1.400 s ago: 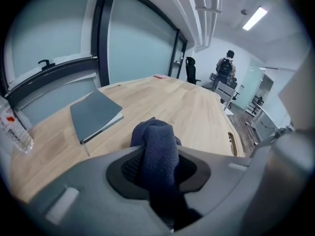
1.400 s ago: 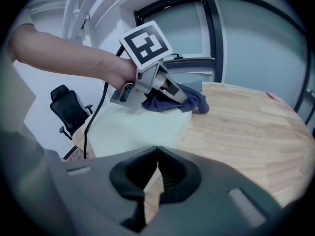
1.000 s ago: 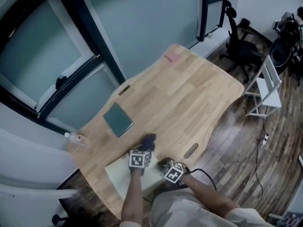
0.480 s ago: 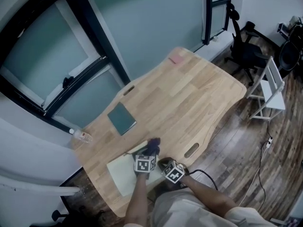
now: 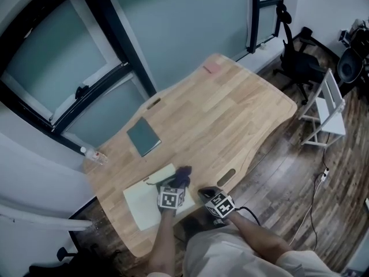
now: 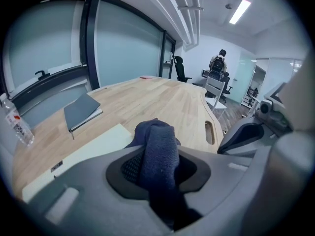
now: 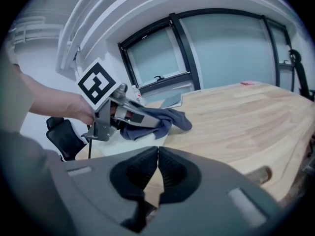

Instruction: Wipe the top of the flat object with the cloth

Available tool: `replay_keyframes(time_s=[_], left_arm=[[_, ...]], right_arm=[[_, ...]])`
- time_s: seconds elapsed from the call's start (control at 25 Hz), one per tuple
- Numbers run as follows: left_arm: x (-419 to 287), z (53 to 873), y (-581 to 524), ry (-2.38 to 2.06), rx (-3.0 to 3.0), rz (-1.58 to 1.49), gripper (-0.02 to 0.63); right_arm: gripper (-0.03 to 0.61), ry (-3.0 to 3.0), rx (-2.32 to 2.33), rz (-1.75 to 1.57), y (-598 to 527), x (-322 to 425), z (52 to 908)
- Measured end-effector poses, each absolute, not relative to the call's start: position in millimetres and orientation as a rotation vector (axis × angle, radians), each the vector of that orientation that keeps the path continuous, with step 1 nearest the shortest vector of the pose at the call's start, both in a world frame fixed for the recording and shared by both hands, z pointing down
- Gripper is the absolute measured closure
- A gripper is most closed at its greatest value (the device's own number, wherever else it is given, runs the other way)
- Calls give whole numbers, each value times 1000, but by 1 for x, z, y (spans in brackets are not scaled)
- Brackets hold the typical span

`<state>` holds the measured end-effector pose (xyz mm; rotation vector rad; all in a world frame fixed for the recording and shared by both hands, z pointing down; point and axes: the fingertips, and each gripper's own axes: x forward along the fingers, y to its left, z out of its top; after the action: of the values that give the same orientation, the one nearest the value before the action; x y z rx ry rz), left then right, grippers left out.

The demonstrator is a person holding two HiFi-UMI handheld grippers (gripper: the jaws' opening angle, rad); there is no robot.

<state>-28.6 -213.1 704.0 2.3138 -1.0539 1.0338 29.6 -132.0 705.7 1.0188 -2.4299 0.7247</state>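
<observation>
"At the table's [image 5: 230, 114] near edge, why does the left gripper [image 5: 176, 184] tip down over the pale flat object [image 5: 138, 203]?"

"Its jaws pinch the dark cloth [image 5: 182, 176], draped on the board's right end, ready for wiping, I'd judge. The right gripper [image 5: 209, 193] hangs just right of it, jaws pressed together on nothing."

"Anything unclear?"

"Whether the cloth presses down. The forearm covers the board's near corner."

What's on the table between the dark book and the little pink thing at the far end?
Nothing: just bare wooden table from the dark book to the pink thing. The head view shows it best.
</observation>
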Motion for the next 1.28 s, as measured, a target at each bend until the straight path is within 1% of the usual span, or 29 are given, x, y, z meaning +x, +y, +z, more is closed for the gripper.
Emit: replay_keyframes(time_s=[0.68, 0.96, 1.28], left_arm=[[-24, 703, -149, -1105, 2328, 938, 511], [-25, 700, -111, -1110, 2354, 891, 511], [-34, 705, -77, -1123, 2396, 912, 511]], right_arm=[[577, -2449, 1063, 795, -121, 31, 703], [577, -2433, 1284, 905, -140, 61, 692], [577, -2480, 1190, 844, -131, 21, 690]])
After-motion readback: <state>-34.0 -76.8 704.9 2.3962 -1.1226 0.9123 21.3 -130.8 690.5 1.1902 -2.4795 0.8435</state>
